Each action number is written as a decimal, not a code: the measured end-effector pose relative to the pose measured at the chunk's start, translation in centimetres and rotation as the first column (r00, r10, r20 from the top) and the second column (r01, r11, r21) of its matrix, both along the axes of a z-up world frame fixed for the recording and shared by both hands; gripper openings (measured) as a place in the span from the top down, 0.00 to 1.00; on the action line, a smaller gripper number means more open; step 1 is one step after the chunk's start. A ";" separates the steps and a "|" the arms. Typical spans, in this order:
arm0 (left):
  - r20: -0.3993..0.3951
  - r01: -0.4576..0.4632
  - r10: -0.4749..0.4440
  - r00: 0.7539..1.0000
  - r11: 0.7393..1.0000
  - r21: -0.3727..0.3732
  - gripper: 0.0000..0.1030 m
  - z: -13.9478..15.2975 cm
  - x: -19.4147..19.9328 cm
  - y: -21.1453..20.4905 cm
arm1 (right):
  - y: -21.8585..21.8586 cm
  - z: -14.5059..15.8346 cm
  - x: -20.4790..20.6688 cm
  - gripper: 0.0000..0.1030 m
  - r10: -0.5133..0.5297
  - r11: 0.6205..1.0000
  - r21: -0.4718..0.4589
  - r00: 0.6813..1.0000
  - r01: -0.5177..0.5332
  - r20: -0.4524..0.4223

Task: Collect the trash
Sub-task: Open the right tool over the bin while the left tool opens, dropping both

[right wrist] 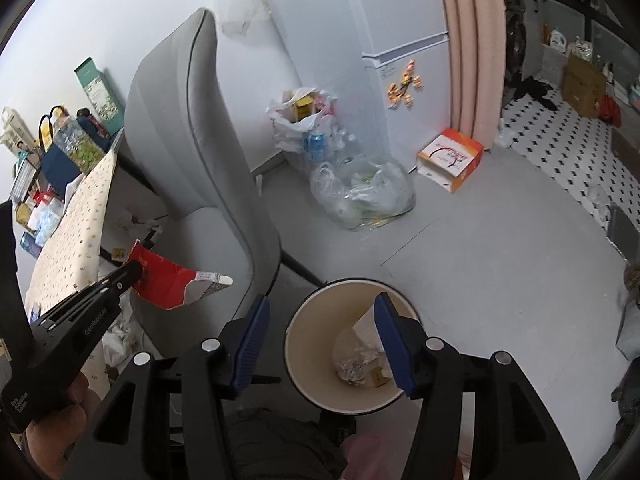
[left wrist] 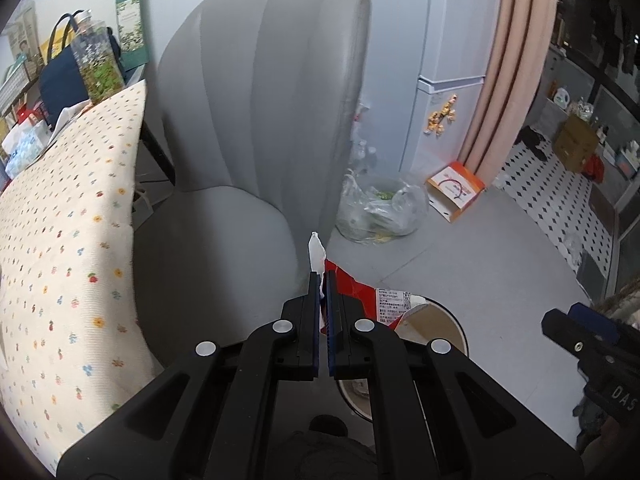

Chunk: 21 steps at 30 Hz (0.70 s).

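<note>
My left gripper (left wrist: 321, 280) is shut on a torn red and white wrapper (left wrist: 362, 294), which sticks out to the right of its tips. In the right wrist view the same gripper (right wrist: 134, 270) holds the wrapper (right wrist: 168, 282) in the air beside the armchair, left of the bin. My right gripper (right wrist: 322, 302) stands open with nothing between its blue pads, directly above a round cream bin (right wrist: 304, 340) on the floor. Crumpled paper (right wrist: 356, 364) and small scraps lie at the bin's bottom. The bin's rim (left wrist: 456, 320) shows just beyond the wrapper in the left wrist view.
A grey armchair (right wrist: 188, 152) stands left of the bin, with a flowered cushion (left wrist: 68, 248) beside it. Clear bags of bottles (right wrist: 360, 192) and an orange box (right wrist: 450, 162) sit on the grey floor by the fridge (right wrist: 404, 40) and pink curtain (right wrist: 472, 40).
</note>
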<state>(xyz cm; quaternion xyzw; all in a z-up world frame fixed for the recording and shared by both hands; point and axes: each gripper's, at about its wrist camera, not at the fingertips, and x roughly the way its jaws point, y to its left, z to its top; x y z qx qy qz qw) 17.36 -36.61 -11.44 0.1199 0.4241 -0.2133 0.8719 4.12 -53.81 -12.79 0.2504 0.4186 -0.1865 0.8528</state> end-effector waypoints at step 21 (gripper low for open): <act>-0.079 0.139 -0.145 0.986 0.988 -0.067 0.29 -0.1 -2.4 -3.7 | -2.6 3.1 -4.3 0.47 -0.100 0.994 -0.038 0.994 0.102 0.053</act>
